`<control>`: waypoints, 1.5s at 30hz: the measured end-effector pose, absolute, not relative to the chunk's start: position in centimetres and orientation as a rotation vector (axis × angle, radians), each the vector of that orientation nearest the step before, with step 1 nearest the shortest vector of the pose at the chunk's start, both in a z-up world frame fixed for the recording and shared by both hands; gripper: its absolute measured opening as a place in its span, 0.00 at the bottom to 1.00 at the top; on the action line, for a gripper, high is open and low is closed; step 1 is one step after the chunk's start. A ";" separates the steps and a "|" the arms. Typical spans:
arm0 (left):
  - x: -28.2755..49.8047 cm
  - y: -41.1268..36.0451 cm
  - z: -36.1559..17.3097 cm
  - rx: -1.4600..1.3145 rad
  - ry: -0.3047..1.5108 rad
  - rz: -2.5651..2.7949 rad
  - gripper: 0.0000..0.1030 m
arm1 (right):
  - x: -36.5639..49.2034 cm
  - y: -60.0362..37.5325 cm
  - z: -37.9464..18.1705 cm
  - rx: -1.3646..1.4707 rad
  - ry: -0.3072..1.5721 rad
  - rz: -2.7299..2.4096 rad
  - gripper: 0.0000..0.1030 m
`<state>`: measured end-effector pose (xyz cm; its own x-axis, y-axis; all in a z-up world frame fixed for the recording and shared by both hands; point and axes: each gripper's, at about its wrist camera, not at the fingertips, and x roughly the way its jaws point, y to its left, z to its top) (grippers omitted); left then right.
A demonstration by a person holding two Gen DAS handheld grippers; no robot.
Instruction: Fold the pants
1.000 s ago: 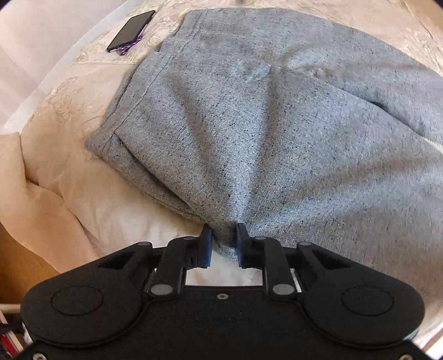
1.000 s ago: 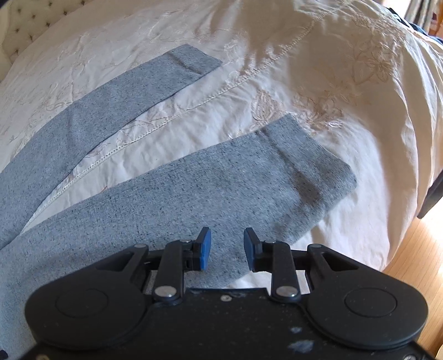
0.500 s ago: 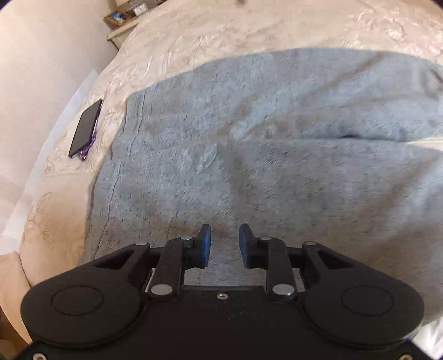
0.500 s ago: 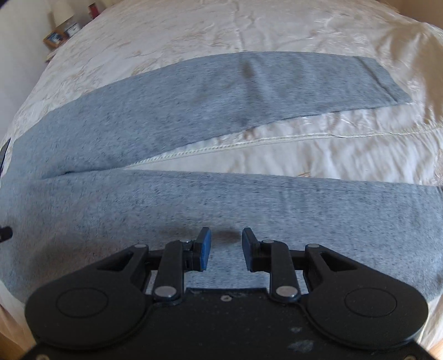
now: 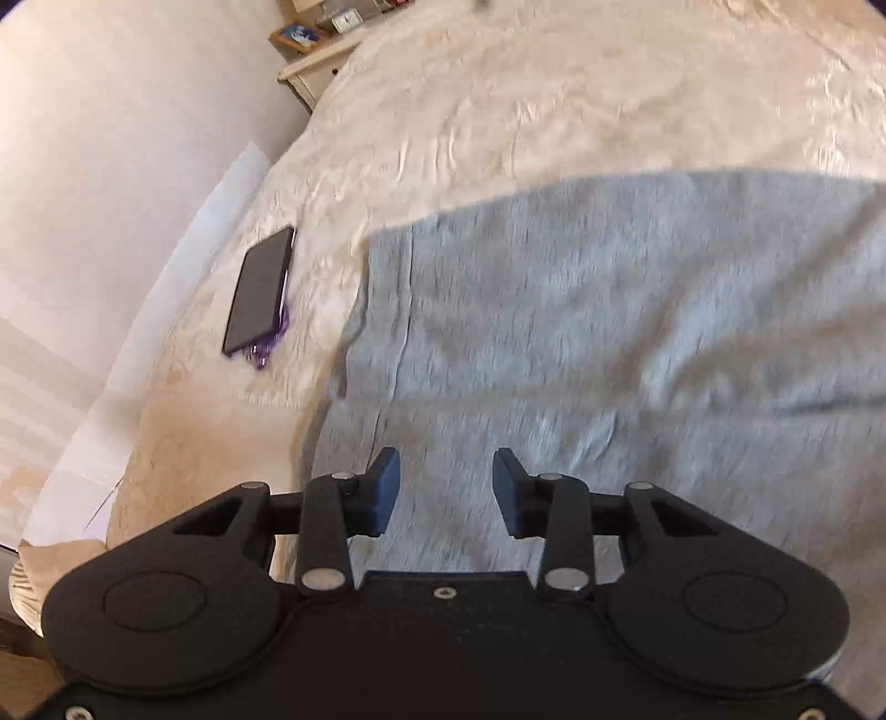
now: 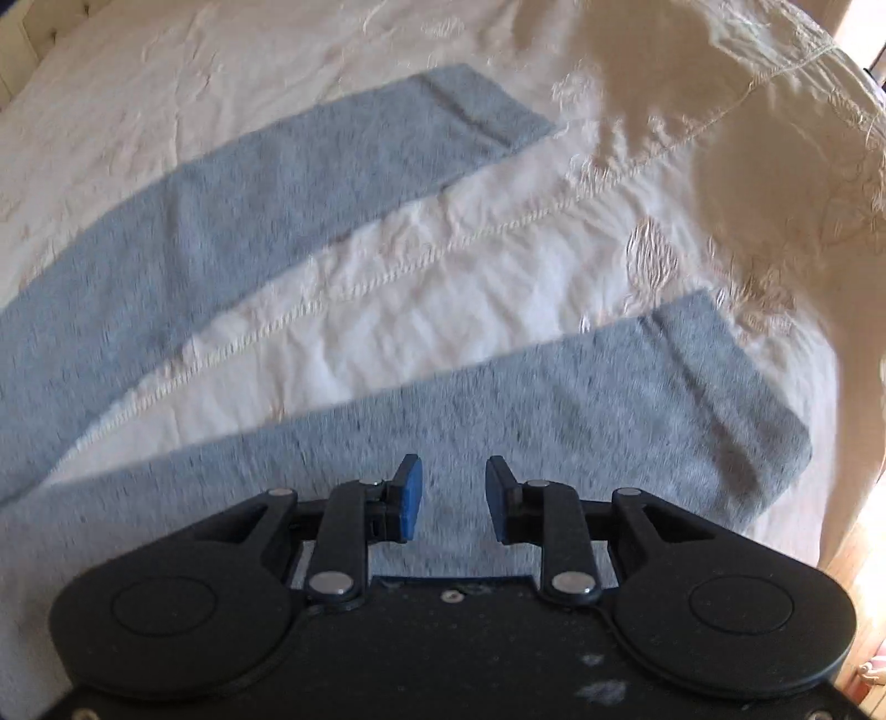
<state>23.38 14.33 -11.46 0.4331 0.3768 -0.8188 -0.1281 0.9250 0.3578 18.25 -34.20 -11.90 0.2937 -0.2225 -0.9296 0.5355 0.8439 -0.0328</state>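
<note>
Grey flecked pants lie spread flat on a cream bedspread. The left wrist view shows their waist end, with the waistband seam near the left edge. My left gripper hovers over that waist end; its jaws are opening and nothing is between them. In the right wrist view the two legs run apart: the far leg and the near leg, each ending in a cuff. My right gripper hangs open above the near leg, short of its cuff, holding nothing.
A black phone lies on the bedspread left of the waistband, over something purple. A bedside table with a picture frame stands at the far left by the wall. The bed's edge and wooden floor show at the right.
My left gripper let go of the pants' edge, widened and swung, so the waist now lies flat. The right gripper's view swept left along the legs, then back toward the cuffs.
</note>
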 end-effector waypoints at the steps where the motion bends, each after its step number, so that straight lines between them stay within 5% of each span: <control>1: 24.6 13.6 -10.6 0.243 1.063 0.312 0.46 | 20.0 -35.0 -11.2 0.317 1.150 -0.509 0.27; 12: 32.7 4.6 -7.3 0.137 0.997 0.309 0.49 | 41.4 -41.3 -12.4 0.415 1.059 -0.499 0.29; 20: 33.6 2.3 -8.9 0.159 1.076 0.340 0.49 | 49.3 -43.6 -18.5 0.465 1.186 -0.611 0.29; 23: 34.5 2.1 -9.3 0.173 1.100 0.343 0.49 | 48.5 -44.0 -19.6 0.461 1.225 -0.655 0.22; 24: 34.8 2.2 -9.4 0.175 1.105 0.342 0.49 | 47.8 -44.1 -19.5 0.464 1.220 -0.641 0.05; 25: 35.2 2.2 -9.4 0.175 1.109 0.340 0.49 | 46.8 -44.1 -19.2 0.463 1.215 -0.626 0.01; 36: 41.7 2.9 -12.0 -0.023 1.239 0.244 0.49 | 31.5 -43.1 -16.2 0.532 1.164 -0.561 0.01; 45: 46.6 4.6 -15.4 -0.119 1.357 0.320 0.54 | 28.9 -42.0 -16.6 0.549 1.180 -0.556 0.01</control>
